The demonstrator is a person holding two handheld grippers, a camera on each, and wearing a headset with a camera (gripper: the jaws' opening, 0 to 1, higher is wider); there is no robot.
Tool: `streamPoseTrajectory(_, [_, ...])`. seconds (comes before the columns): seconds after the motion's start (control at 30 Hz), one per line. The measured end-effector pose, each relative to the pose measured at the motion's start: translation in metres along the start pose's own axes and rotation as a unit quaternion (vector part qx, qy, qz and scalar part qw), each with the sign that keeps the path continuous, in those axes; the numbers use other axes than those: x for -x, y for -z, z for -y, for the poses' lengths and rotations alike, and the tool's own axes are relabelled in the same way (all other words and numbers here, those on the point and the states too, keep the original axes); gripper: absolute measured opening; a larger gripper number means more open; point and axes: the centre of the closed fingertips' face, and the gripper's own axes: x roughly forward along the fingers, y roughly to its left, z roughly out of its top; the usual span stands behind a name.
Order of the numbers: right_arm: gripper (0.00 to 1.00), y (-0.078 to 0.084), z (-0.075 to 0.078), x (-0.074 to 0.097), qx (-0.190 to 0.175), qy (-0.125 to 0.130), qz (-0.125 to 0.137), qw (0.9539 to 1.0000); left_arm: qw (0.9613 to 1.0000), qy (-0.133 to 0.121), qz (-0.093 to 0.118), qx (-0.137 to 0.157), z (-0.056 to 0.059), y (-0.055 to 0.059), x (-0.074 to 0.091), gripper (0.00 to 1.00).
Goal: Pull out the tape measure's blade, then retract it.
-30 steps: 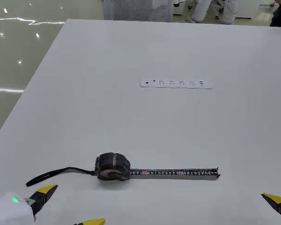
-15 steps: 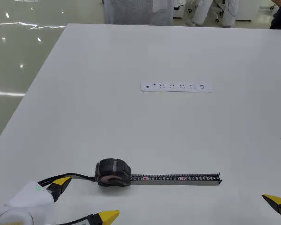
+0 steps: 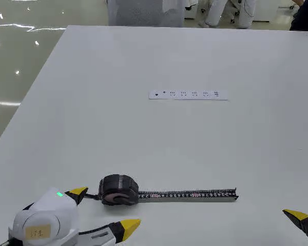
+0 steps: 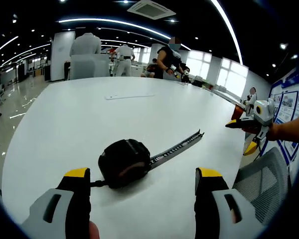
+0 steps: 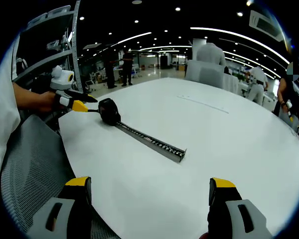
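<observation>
A black tape measure (image 3: pixel 119 190) lies near the table's front edge, its blade (image 3: pixel 187 195) drawn out to the right and flat on the table. My left gripper (image 3: pixel 103 208) is open just behind the case. One yellow tip sits by the strap side and the other in front of the case, neither touching it. In the left gripper view the case (image 4: pixel 124 162) lies between the wide-apart jaws of the left gripper (image 4: pixel 142 174). My right gripper (image 5: pixel 149 182) is open, held short of the blade's hook end (image 5: pixel 179 154), with nothing in it.
A white power strip (image 3: pixel 188 95) lies flat at mid-table. The white table (image 3: pixel 143 138) stretches far back, and its left edge drops to a glossy floor. People stand beyond the far end. A grey mesh chair (image 4: pixel 269 174) is beside the front edge.
My left gripper has moved forward and right until its open jaws flank the tape case. The right gripper, the tape case and the blade have kept their places.
</observation>
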Motion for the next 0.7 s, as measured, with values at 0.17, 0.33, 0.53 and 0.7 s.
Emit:
streamPoseTrajectory(0.17, [0.99,0.0,0.002,0.001,-0.003,0.002,0.002,1.0,1.0,0.002,-0.005,-0.003,0.003,0.001,-0.01,0.83])
streamPoseTrajectory(0.33, [0.99,0.002,0.004,0.003,-0.007,0.004,0.001,1.0,0.9999,0.0,-0.011,0.001,0.003,0.006,-0.017,0.83])
streamPoseTrajectory(0.53, [0.99,0.003,0.004,0.002,-0.009,0.003,-0.001,1.0,0.9998,-0.006,-0.014,0.016,0.001,0.011,-0.028,0.83])
streamPoseTrajectory(0.7, [0.99,0.002,0.002,-0.003,-0.007,-0.001,-0.001,1.0,0.9995,-0.015,-0.012,0.026,0.0,0.013,-0.031,0.83])
